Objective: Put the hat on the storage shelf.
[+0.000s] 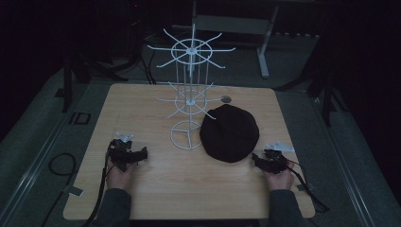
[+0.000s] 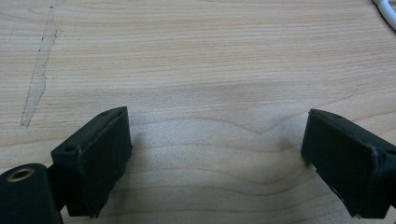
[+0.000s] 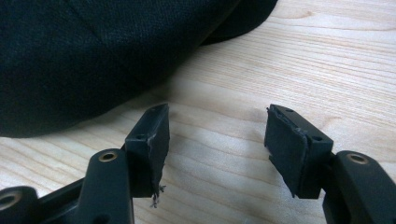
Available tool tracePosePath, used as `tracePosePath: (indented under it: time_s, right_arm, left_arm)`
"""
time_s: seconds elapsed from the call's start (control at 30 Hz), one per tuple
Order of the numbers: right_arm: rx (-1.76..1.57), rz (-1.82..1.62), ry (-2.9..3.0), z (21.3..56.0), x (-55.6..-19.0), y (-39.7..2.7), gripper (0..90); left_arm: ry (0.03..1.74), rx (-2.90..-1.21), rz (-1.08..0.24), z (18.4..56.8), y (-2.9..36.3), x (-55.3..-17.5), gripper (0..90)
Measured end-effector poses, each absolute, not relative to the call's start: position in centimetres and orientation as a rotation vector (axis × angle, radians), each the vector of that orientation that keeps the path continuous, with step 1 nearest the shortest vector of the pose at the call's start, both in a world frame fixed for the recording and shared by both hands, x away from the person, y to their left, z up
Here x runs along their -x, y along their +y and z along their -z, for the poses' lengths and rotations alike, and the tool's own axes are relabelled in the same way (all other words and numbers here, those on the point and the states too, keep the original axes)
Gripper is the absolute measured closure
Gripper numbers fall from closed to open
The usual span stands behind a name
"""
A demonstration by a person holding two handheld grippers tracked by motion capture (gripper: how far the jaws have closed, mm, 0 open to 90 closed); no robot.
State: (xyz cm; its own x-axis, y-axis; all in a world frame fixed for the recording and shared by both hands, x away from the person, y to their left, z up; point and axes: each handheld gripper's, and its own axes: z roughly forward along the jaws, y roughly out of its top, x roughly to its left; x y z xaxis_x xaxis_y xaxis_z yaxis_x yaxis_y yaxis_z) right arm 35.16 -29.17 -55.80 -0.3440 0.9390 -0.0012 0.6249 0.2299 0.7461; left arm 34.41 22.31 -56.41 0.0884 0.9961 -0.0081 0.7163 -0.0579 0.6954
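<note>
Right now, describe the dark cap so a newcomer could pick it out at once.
Start at the wooden table and find the tall white wire rack standing near its middle. Just right of the rack's ring base lies the cap. It is the one soft, round, black fabric thing there, lying flat, near the right gripper.

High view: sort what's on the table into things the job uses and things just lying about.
In use:
- black cap, lying flat, nearest the right tool, whose jaws stand open just short of it
- white wire display rack, upright beside the cap
- left tool, open over bare wood

Lying about:
- small round grey fitting in the table top behind the cap
- tape scrap at the table's left edge
</note>
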Motion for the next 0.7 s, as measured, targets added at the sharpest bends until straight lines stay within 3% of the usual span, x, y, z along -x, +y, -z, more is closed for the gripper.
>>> tracePosePath:
  time_s: [0.13, 0.27, 0.7]
  right_arm:
    - [-1.439, -0.911, 2.059, 55.7, -35.1, -29.1, 40.3]
    - [-1.478, -0.898, 2.069, 55.3, -35.0, -29.3, 46.7]
    - [-1.466, -0.937, 2.116, 51.8, -34.8, -29.0, 46.0]
  left_arm:
    - [1.682, -1.832, -0.672, 56.4, 22.3, -34.4, 9.4]
    - [1.682, -1.832, -0.672, 56.4, 22.3, -34.4, 9.4]
    - [1.680, -1.832, -0.672, 56.4, 22.3, -34.4, 9.6]
